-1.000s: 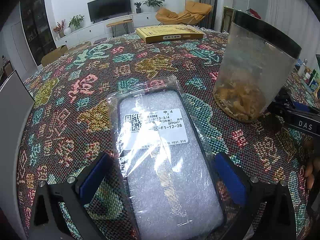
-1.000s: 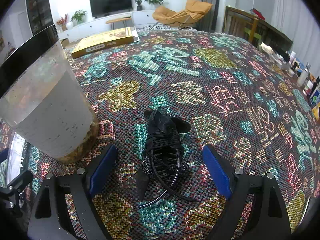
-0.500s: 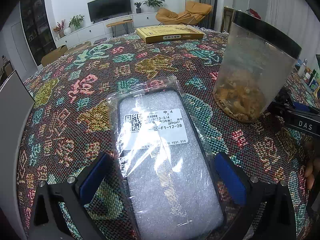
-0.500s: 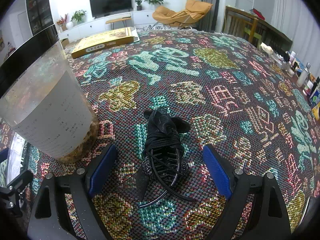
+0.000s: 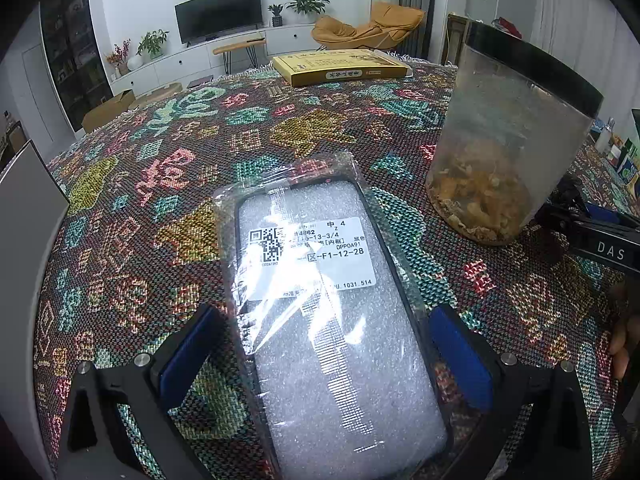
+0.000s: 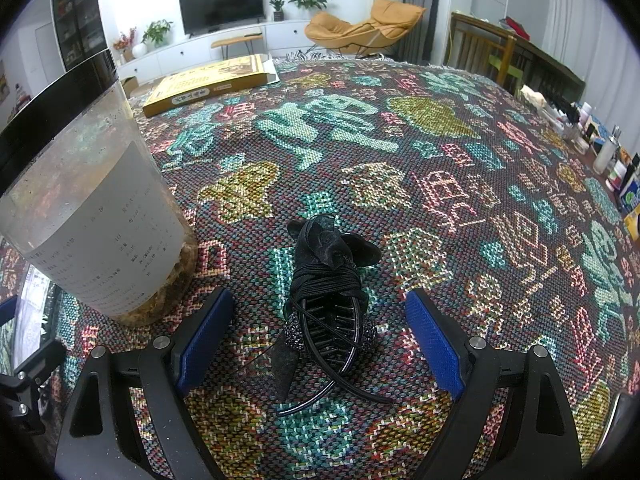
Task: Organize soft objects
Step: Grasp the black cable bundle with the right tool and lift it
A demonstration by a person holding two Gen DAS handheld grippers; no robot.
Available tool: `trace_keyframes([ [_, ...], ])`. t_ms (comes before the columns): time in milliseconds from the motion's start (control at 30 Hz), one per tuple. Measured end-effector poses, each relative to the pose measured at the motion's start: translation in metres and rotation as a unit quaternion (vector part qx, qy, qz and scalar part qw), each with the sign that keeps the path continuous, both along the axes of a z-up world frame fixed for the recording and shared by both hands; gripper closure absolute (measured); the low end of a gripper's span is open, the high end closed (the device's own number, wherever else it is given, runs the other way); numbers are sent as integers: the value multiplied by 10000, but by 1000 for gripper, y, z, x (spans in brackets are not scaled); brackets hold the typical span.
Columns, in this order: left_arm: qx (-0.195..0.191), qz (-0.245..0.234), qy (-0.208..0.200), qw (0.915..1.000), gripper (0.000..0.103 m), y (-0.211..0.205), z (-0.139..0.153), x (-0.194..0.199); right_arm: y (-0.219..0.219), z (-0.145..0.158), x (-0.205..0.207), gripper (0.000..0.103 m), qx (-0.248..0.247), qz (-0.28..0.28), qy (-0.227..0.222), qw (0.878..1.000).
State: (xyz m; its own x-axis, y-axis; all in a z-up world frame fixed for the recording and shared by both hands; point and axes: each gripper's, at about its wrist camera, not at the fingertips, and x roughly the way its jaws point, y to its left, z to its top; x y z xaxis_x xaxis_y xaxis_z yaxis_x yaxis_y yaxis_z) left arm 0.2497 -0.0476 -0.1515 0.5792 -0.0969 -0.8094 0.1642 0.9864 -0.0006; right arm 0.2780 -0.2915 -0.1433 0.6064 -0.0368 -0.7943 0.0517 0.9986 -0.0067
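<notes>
A phone case in a clear bag with a white barcode label [image 5: 320, 300] lies flat on the patterned tablecloth. My left gripper [image 5: 324, 356] is open, its blue pads on either side of the bag without touching it. A black hair clip with a fabric bow and wound cord [image 6: 328, 292] lies on the cloth. My right gripper [image 6: 320, 340] is open, its blue pads apart on both sides of the clip. The right gripper's body also shows at the right edge of the left wrist view [image 5: 600, 240].
A tall clear jar with a black lid and dried bits at the bottom [image 5: 508, 152] stands between the two grippers; it also shows in the right wrist view [image 6: 84, 208]. A yellow flat box [image 5: 340, 68] lies at the far edge. Small bottles [image 6: 608, 160] line the right edge.
</notes>
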Motion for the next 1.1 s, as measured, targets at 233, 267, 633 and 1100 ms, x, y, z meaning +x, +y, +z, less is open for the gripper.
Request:
trace_keyframes([
  [233,1,1,-2,10000,0,0,0,0,0,0,0,13,2,0,0,10000],
  [267,1,1,-2,10000,0,0,0,0,0,0,0,13,2,0,0,10000],
  [633,-12,-7,53,10000,0,0,-1,2,-2,1,0,12,90,35,17,10000],
  [1100,-398,-224,646,9969,23,13,25,7,-32,59,26,64,230,-33,424,9988],
])
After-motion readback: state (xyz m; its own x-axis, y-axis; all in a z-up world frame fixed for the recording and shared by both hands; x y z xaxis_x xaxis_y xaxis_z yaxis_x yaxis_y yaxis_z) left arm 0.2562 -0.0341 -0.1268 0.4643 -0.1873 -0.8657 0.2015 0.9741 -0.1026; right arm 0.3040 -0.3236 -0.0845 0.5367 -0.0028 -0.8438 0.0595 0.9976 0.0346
